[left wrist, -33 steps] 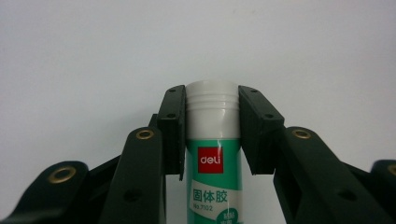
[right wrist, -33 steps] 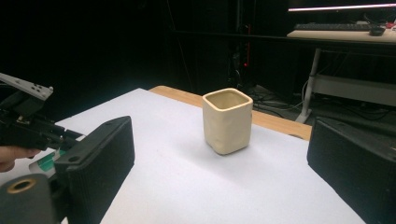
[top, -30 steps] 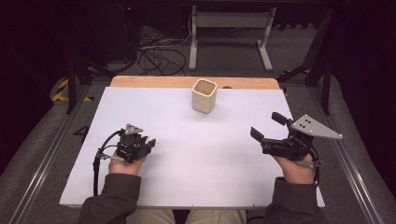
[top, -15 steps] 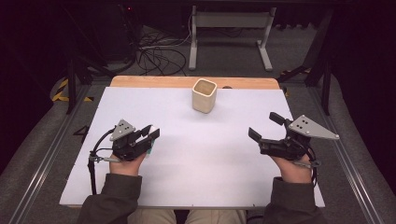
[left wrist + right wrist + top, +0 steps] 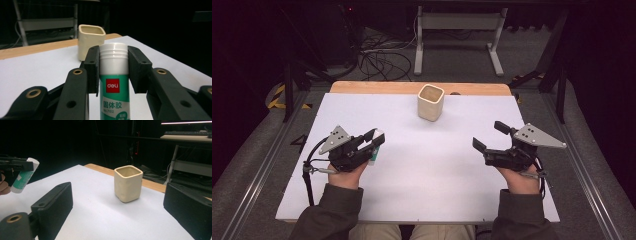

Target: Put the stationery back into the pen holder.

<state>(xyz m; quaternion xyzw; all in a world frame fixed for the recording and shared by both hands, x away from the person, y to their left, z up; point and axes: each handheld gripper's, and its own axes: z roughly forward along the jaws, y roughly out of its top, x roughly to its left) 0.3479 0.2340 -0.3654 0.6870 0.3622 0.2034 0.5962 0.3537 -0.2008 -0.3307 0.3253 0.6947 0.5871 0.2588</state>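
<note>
Two hand-held grippers sit nearest, over the near half of a white, matte sheet (image 5: pixel 427 175) that covers the table. On the near left, the left gripper (image 5: pixel 371 143) has its black jaws clamped on a glue stick (image 5: pixel 376 148), a smooth round plastic tube; the left gripper view shows the pads pressed against the ribbed white cap, with the tube's white and green label below. That label carries a red square reading "deli", Chinese characters under it, and a line that looks like "No 7102"; the smaller print lower down is too small to read. The tube is held clear of the sheet, tilted, as the right gripper view shows. On the near right, the right gripper (image 5: pixel 488 136) holds its blocky, finely ribbed black jaws wide apart with nothing between them. Farther off, near the middle of the far edge of the sheet, stands a cream cup (image 5: pixel 431 102), squarish with rounded corners and a slightly dimpled, glazed-looking wall; its opening faces up and what can be seen of the inside is bare. Beyond it runs a strip of light wooden tabletop (image 5: pixel 377 88).
</note>
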